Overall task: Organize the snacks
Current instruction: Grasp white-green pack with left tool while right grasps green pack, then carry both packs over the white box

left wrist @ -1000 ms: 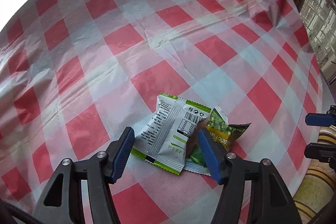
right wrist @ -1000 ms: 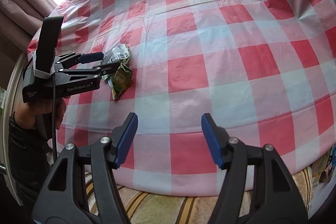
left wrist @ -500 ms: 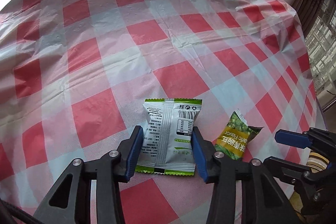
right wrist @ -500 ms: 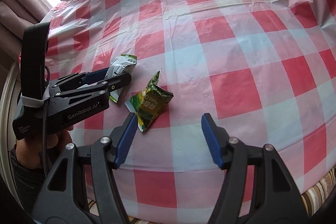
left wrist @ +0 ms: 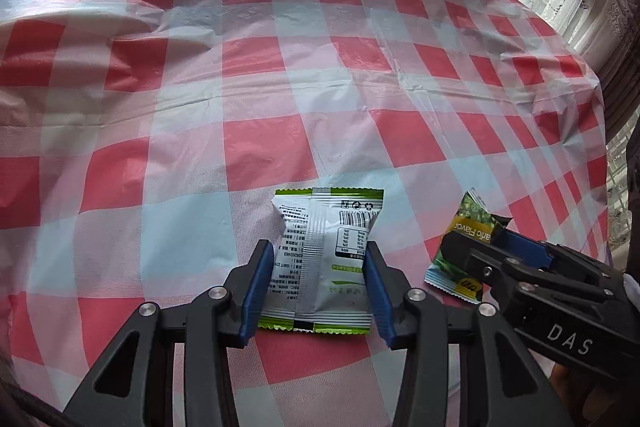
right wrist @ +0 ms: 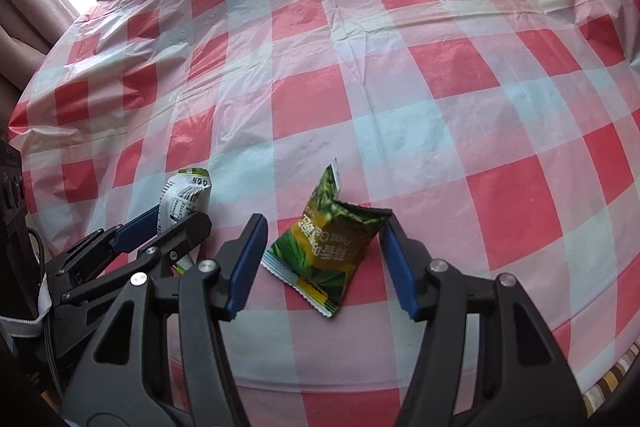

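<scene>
**Two packets flanked, neither lifted**

Left claw (left wrist: 316, 287): blue pads pressed against both side edges of the white-and-green foil snack packet (left wrist: 324, 251), printed back facing up, flat on the red-and-white checked plastic tablecloth (left wrist: 260, 147). Jaws roughly a third apart, held there by the packet's width. Reads as a grip just taken, with the packet not yet raised from the cloth.

Right claw (right wrist: 322, 259): jaws closing, nearly half apart, with the crumpled green-and-yellow pea snack packet (right wrist: 328, 247) between them. Right-hand pad touching or almost touching the packet's dark top corner; left-hand pad just clear of the lower edge. No firm hold yet. Packet lying tilted on the cloth, one torn-looking tip pointing away from the claw.

Both packets close to the near table edge, just ahead of each claw, set side by side and apart from each other. Seen from the left wrist, the pea packet sits to the right of the left claw, partly hidden under the other tool's fingers.

Progress, as a judgement: early. Packets separated, one gripped, one about to be. No box, tray or bin visible anywhere on the cloth, so destination unknown. Left to do: finish the right-hand squeeze, lift both, carry and arrange.
</scene>
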